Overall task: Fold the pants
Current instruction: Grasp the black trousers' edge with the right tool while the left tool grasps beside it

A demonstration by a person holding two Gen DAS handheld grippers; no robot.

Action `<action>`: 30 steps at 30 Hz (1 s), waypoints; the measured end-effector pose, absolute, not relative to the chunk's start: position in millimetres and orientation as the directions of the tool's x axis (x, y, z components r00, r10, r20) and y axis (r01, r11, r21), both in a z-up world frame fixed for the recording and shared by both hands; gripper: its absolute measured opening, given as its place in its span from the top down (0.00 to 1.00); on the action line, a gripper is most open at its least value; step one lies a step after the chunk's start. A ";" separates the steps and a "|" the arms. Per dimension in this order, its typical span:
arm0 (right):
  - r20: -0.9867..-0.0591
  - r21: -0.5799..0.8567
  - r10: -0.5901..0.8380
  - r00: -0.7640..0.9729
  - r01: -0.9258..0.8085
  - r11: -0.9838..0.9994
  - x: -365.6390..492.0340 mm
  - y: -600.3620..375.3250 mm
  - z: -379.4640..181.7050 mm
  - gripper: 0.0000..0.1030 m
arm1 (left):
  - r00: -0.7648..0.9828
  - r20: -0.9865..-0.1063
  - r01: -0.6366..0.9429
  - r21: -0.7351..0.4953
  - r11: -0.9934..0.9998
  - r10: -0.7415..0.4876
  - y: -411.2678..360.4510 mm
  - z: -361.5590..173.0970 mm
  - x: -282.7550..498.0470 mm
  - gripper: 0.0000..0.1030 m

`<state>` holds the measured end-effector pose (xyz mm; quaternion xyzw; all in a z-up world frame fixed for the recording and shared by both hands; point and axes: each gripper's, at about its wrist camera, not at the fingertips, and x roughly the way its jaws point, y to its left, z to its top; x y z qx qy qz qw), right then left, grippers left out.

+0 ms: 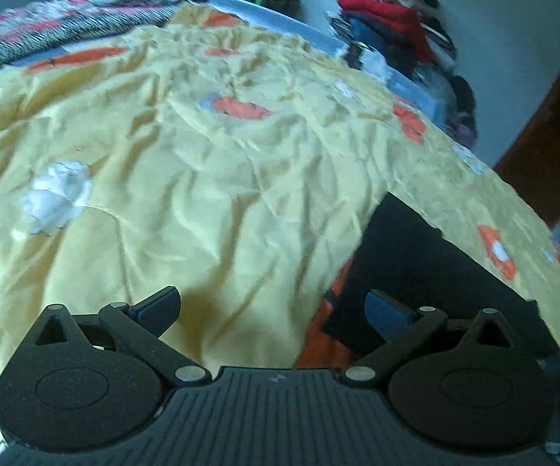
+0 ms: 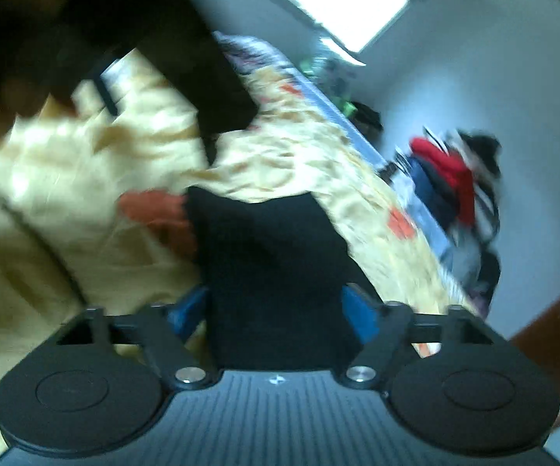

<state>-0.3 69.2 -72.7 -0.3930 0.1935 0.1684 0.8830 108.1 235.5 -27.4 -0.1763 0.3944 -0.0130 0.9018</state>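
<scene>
The black pants point(image 1: 427, 272) lie on the yellow bedsheet point(image 1: 202, 155) at the lower right of the left wrist view. My left gripper point(image 1: 272, 310) is open and empty, its right finger point(image 1: 386, 312) over the pants' edge. In the right wrist view the pants point(image 2: 272, 272) lie between the open jaws of my right gripper point(image 2: 276, 310), reaching down to its base. Whether the pads touch the cloth is not clear. The view is blurred. A dark shape point(image 2: 186, 58), perhaps more of the pants, hangs at the upper left.
The sheet has orange and white prints and many creases. A patterned blanket point(image 1: 66, 23) lies at the bed's far end. A heap of red, black and blue clothes point(image 1: 400, 35) stands beyond the bed by the wall. A brown wooden edge point(image 1: 552, 147) is at right.
</scene>
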 end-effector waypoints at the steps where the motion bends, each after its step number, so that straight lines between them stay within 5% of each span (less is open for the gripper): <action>1: -0.486 -0.645 0.135 0.863 -0.459 0.612 3.2 75.2 -78.6 0.43 | 0.683 -0.706 -0.104 -0.349 0.931 -0.188 236.1 -30.2 110.1 0.01; 8: -0.446 -0.719 0.118 0.887 -0.434 0.543 18.1 92.4 -89.2 0.50 | 0.606 -0.679 -0.052 -0.554 0.831 -0.414 234.3 -49.7 127.1 0.01; 10: -0.464 -0.681 0.141 0.874 -0.454 0.574 30.4 90.8 -87.7 0.71 | 0.595 -0.653 -0.035 -0.603 0.797 -0.468 231.6 -52.6 131.1 0.01; 11: -0.468 -0.643 0.152 0.871 -0.454 0.617 35.2 86.9 -84.7 0.77 | 0.585 -0.642 -0.033 -0.630 0.776 -0.496 230.3 -54.3 134.0 0.01; 19: -0.479 -0.099 0.337 0.811 -0.431 0.897 58.1 -3.8 -21.6 0.76 | 0.515 -0.462 -0.046 -0.856 0.516 -0.721 197.4 -78.9 181.8 0.01; 23: -0.481 0.134 0.511 0.712 -0.516 0.846 48.4 -41.2 -6.5 0.76 | 0.530 -0.489 -0.056 -0.835 0.547 -0.693 178.9 -77.0 198.5 0.04; 26: -0.481 0.189 0.426 0.766 -0.384 0.904 64.3 -71.7 -7.3 0.76 | 0.543 -0.533 -0.056 -0.794 0.606 -0.648 174.1 -75.3 198.2 0.34; 27: -0.526 0.151 0.347 0.776 -0.317 0.936 75.0 -73.7 -13.4 0.76 | 0.541 -0.570 -0.062 -0.760 0.647 -0.618 172.2 -74.9 199.0 0.58; 28: -0.569 0.108 0.288 0.770 -0.277 0.955 83.3 -71.2 -20.9 0.76 | 0.545 -0.600 -0.062 -0.726 0.685 -0.586 170.6 -73.7 198.4 0.70; 30: -0.630 0.064 0.239 0.739 -0.257 0.964 101.8 -64.0 -40.1 0.77 | 0.565 -0.615 -0.029 -0.681 0.732 -0.550 166.0 -70.7 194.8 0.78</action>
